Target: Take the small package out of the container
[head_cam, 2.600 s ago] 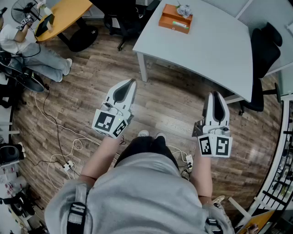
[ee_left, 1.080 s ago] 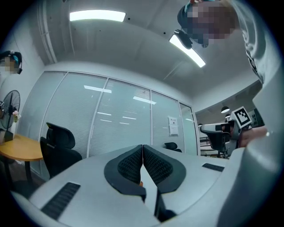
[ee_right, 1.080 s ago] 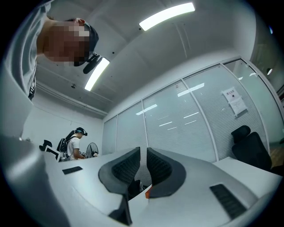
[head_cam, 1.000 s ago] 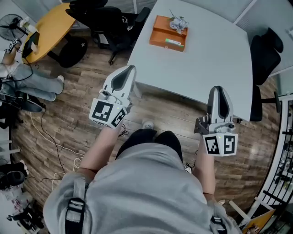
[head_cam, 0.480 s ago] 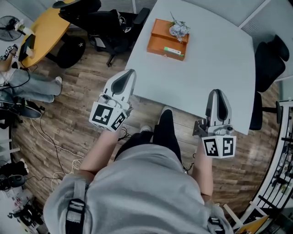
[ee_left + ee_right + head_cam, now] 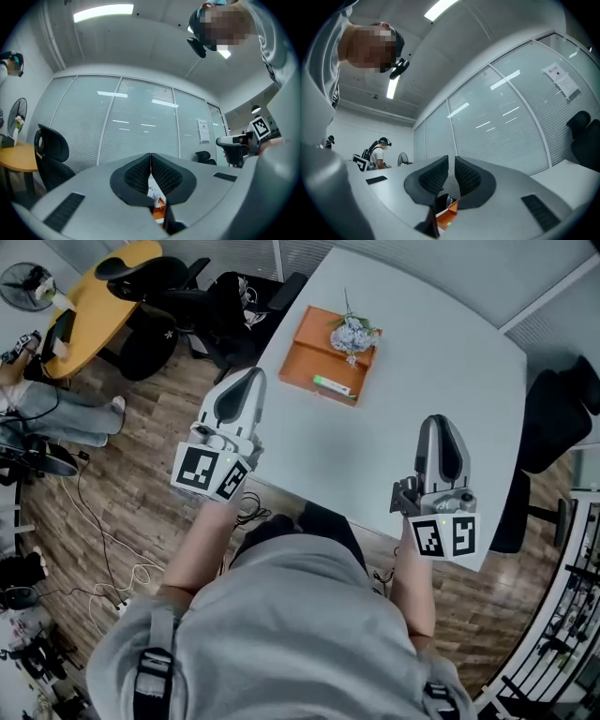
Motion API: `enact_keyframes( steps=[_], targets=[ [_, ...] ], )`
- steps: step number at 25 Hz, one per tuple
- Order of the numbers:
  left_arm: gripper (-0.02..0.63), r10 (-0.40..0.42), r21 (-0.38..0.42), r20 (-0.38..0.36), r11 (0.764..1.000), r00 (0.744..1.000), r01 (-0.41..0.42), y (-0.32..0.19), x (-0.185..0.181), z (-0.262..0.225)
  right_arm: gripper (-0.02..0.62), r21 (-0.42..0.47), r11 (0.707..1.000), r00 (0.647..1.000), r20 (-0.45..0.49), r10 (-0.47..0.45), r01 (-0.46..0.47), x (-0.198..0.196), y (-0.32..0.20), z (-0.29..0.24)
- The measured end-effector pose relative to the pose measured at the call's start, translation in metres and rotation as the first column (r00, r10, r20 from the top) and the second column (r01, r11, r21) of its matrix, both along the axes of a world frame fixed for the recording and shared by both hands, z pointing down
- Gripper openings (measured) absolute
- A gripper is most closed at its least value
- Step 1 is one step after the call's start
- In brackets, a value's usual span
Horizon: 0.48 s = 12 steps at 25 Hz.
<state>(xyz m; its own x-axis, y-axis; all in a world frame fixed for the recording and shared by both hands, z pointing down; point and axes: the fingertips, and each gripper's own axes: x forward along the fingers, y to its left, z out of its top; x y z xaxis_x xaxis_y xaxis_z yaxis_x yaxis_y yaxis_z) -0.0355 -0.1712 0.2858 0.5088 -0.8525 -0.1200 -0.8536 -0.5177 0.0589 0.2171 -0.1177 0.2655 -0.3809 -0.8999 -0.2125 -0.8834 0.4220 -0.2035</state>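
An orange container (image 6: 319, 357) stands on the white table (image 6: 422, 362). A small green-and-white package (image 6: 330, 385) lies along its near edge, and a pale flower bunch (image 6: 352, 334) sits at its far right corner. My left gripper (image 6: 246, 381) hovers at the table's left edge, just left of the container, jaws shut and empty. My right gripper (image 6: 441, 432) hovers over the table to the container's right, jaws together but for a thin slit, empty. The container's orange shows below the jaws in the left gripper view (image 6: 159, 212) and the right gripper view (image 6: 447, 213).
Black office chairs (image 6: 197, 287) stand left of the table, and another chair (image 6: 553, 418) at its right. A yellow round table (image 6: 103, 287) and a seated person (image 6: 37, 395) are at far left. Cables (image 6: 103, 549) lie on the wood floor.
The person has walked up to the white table. The container, far off before, is now close ahead, and both grippers have come from over the floor to over the table.
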Motion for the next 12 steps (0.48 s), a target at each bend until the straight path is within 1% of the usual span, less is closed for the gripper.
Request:
enact_keyframes(
  steps=[2, 5, 9, 12],
  targets=[
    [0.021, -0.021, -0.005, 0.000, 1.000, 1.000, 0.021, -0.012, 0.007, 0.002, 0.071, -0.009, 1.000, 1.000, 0.005, -0.014, 0.014, 0.011, -0.016, 0.003],
    [0.021, -0.041, -0.023, 0.002, 0.999, 0.999, 0.041, -0.026, 0.014, 0.007, 0.071, -0.024, 0.999, 0.999, 0.012, -0.037, 0.037, 0.017, -0.037, 0.008],
    [0.021, -0.050, -0.046, 0.008, 0.998, 0.999, 0.050, -0.038, 0.017, 0.016, 0.071, -0.044, 0.997, 0.998, 0.022, -0.063, 0.064, 0.013, -0.054, 0.018],
    [0.021, -0.044, -0.054, 0.010, 0.998, 0.999, 0.044, -0.047, 0.015, 0.018, 0.071, -0.060, 0.996, 0.998, 0.030, -0.062, 0.064, 0.008, -0.062, 0.022]
  ],
)
